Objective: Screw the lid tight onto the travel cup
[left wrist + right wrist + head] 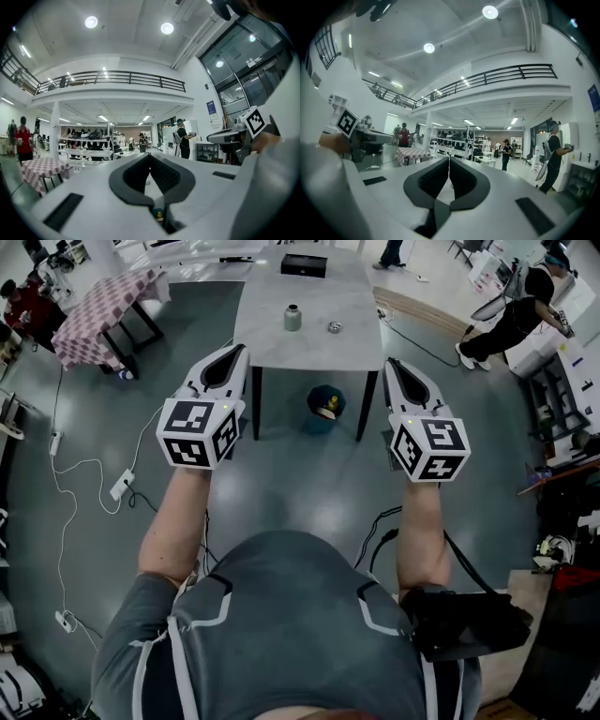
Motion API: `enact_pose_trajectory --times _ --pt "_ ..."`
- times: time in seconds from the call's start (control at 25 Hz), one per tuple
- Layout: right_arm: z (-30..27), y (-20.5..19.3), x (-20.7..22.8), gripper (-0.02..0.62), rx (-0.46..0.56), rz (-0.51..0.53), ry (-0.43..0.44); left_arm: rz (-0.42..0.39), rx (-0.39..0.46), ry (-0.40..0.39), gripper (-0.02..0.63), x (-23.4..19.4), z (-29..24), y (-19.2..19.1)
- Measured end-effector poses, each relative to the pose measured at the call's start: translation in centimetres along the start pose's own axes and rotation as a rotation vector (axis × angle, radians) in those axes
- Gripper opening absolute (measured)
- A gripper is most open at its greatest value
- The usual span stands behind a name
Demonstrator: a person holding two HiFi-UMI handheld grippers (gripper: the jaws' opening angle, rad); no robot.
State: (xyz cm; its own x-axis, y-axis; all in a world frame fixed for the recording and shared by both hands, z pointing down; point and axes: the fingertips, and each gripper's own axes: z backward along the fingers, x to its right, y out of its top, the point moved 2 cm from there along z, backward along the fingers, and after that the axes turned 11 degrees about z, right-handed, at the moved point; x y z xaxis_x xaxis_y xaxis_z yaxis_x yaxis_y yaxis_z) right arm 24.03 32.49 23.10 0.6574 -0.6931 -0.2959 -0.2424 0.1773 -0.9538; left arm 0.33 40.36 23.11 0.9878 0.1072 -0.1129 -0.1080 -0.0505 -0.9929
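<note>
Left tool (232, 352), right tool (394, 365) level, jaws together

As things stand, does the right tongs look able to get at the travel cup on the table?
Probably not yet: the travel cup stands on the table, well beyond the shut right tongs. Nothing blocks the way; a step forward seems needed.

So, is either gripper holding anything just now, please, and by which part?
Nothing is held: the left gripper and right gripper are both shut and empty, while the travel cup and lid sit untouched on the table.
</note>
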Motion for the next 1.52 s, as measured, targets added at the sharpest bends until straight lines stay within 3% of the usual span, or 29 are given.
enact_pose_trajectory --times 0.36,0.56,0.84,1.08,1.52 --pt "0.7 -2.6 3.5 0.028 0.026 0.019 0.037 -0.031 -0.032 0.003 0.009 3.5 -3.2 -2.2" --pt "-2.3 -4.1 4.3 0.028 0.02 0.005 0.062 -0.033 -0.063 -0.02 0.009 2.4 -6.2 -3.3" --pt "-9.0 -4.8 5.4 0.028 -0.017 0.027 0.036 0.002 -0.054 -0.062 0.009 -3.1 -11.9 -4.0" --pt "-17.9 -4.1 5.9 0.028 -0.038 0.042 0.01 0.005 -0.032 -0.119 0.009 -9.9 -18.9 -2.3" --pt "-31.3 -4.6 7.1 0.029 -0.109 0.03 -0.056 0.031 -0.061 -0.21 0.009 -20.5 -28.9 -1.9"
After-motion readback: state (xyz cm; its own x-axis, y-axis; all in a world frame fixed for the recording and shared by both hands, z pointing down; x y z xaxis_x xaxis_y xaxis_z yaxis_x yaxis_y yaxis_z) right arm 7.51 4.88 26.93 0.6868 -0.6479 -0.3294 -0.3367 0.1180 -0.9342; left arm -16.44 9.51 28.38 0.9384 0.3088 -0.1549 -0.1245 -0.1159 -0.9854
